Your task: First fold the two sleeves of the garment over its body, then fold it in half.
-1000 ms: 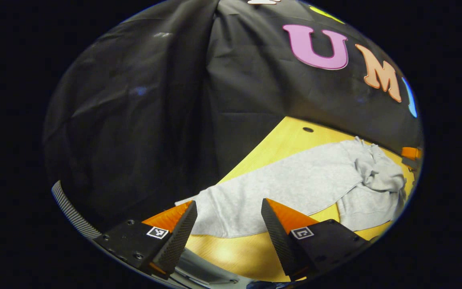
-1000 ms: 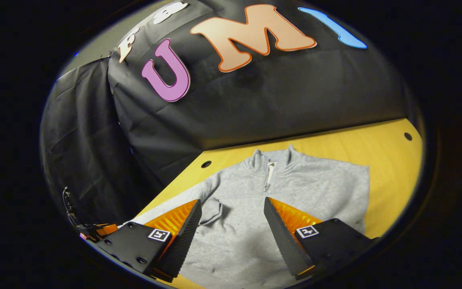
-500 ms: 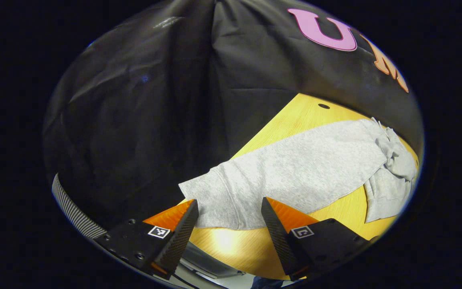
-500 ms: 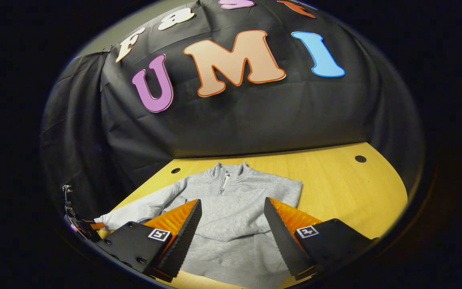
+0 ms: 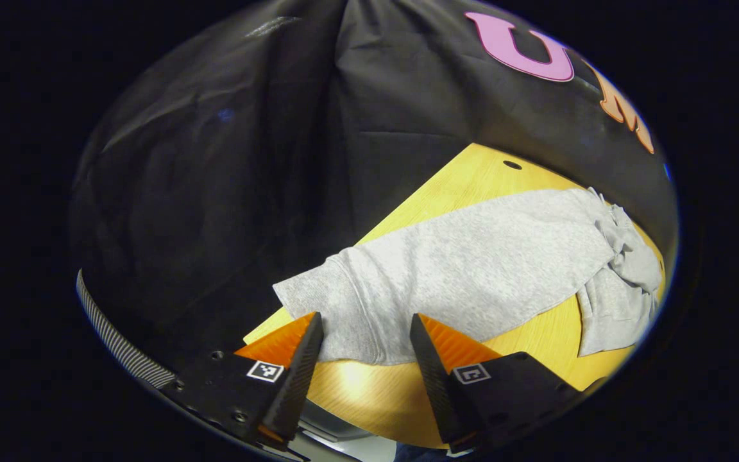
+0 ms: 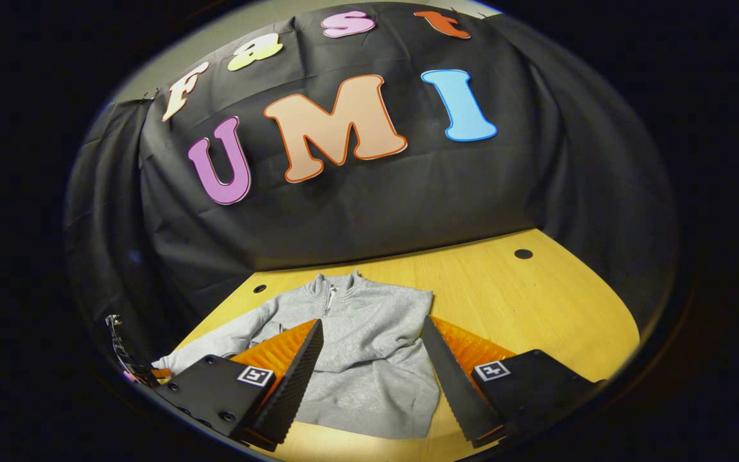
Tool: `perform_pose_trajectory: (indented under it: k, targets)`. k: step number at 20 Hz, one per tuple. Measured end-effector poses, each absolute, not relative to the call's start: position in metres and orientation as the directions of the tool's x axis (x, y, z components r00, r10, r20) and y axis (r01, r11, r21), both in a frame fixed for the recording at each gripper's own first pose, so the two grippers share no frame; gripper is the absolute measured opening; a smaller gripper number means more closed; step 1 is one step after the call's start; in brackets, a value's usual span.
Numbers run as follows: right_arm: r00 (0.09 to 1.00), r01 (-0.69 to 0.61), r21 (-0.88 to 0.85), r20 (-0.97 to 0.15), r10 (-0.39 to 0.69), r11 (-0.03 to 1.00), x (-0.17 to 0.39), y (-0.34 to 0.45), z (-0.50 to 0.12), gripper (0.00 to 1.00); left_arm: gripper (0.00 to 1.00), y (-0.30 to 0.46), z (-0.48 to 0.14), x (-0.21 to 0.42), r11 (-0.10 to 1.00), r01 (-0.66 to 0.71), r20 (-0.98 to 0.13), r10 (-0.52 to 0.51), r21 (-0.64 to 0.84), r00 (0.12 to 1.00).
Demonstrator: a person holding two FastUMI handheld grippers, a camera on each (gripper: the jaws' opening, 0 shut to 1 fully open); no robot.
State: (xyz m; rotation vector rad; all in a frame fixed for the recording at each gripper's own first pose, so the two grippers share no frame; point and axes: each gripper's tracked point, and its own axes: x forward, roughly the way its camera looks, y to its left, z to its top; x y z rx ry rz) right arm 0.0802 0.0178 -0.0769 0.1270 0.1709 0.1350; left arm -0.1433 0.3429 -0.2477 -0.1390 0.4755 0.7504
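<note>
One wooden surface [image 6: 536, 301] carries everything, and the black cloth wall stands behind its far edge. On it lies the grey garment [image 6: 369, 346], flat, with the collar toward the far edge and the body nearer the left side of the surface than the right. In the right gripper view its right side looks already folded in, because no sleeve reaches out there. The left sleeve [image 5: 446, 269] is stretched out toward the left edge, with its cuff [image 5: 318, 301] at the near left corner. I judge this sleeve is the next step. The left claw [image 5: 360, 350] hangs open just at the cuff, with the fingers on both sides of it, not pressing yet. The right claw [image 6: 373, 366] is open too, holding nothing, above the near hem.
</note>
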Motion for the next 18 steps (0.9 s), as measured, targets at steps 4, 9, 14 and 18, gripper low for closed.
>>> perform_pose_trajectory:
  k: [4,9,14,18]
  targets:
    - [0.977,-0.114,0.163,-0.16,0.141,0.98,0.062,0.019,-0.071,0.98,0.4,0.33,-0.249,-0.129,0.765,-0.632,-0.478,0.604,0.124,0.638]
    - [0.983,-0.089,0.181,-0.142,0.116,0.979,0.052,0.014,-0.066,0.97,0.12,0.324,-0.248,-0.12,0.791,-0.591,-0.504,0.579,0.158,0.641]
    - [0.987,-0.069,0.175,-0.129,0.092,0.982,0.038,0.004,-0.058,0.98,0.01,0.318,-0.249,-0.116,0.809,-0.574,-0.509,0.549,0.126,0.663]
    - [0.986,-0.062,0.15,-0.147,0.085,0.987,0.027,0.001,-0.066,0.93,0.0,0.294,-0.243,-0.102,0.832,-0.554,-0.503,0.489,0.025,0.712]
